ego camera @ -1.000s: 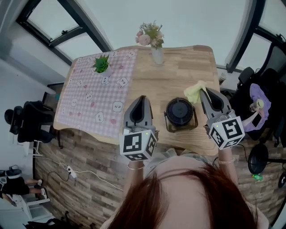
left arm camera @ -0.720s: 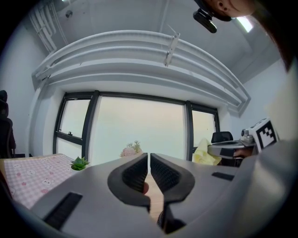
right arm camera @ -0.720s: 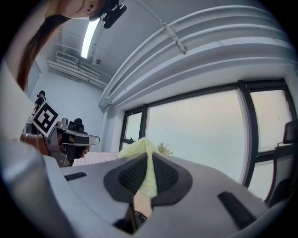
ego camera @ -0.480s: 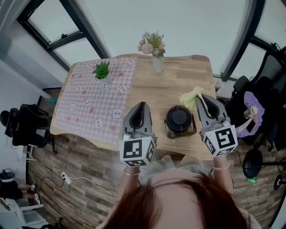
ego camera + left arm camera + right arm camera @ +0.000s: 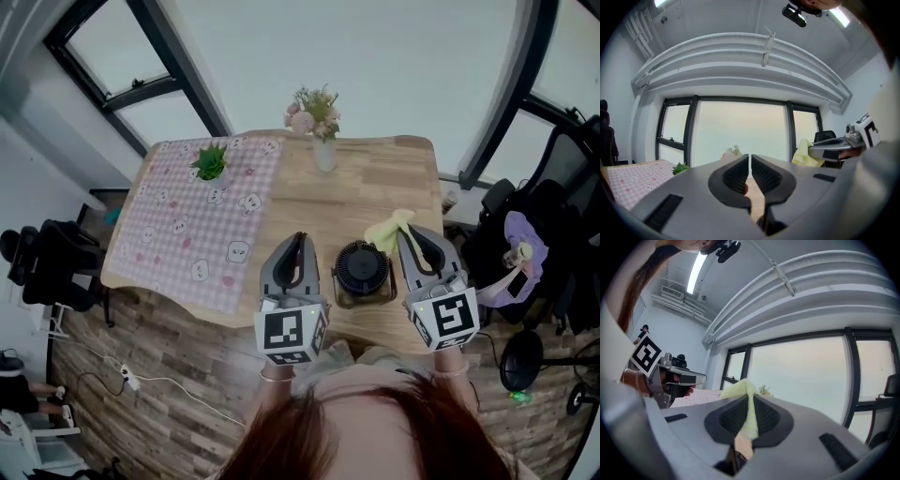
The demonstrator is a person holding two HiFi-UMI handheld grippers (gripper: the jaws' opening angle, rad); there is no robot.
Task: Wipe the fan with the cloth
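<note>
A small black round fan (image 5: 362, 268) stands on the wooden table (image 5: 375, 178) near its front edge. My right gripper (image 5: 405, 234) hovers just right of the fan, shut on a pale yellow cloth (image 5: 389, 230) that sticks out past its tips. In the right gripper view the cloth (image 5: 743, 390) is pinched between the jaws of that gripper (image 5: 749, 413). My left gripper (image 5: 298, 239) hangs left of the fan, above the table's front edge. Its jaws (image 5: 750, 164) are shut with nothing in them.
A pink checked mat (image 5: 202, 216) covers the table's left half, with a small green plant (image 5: 208, 161) on it. A vase of flowers (image 5: 319, 122) stands at the far edge. A dark chair with a purple item (image 5: 525, 253) stands to the right of the table.
The right gripper has risen a little with the cloth and rolled slightly, and its tip now sits closer to the fan. The head view has shifted. The left gripper has kept still.
</note>
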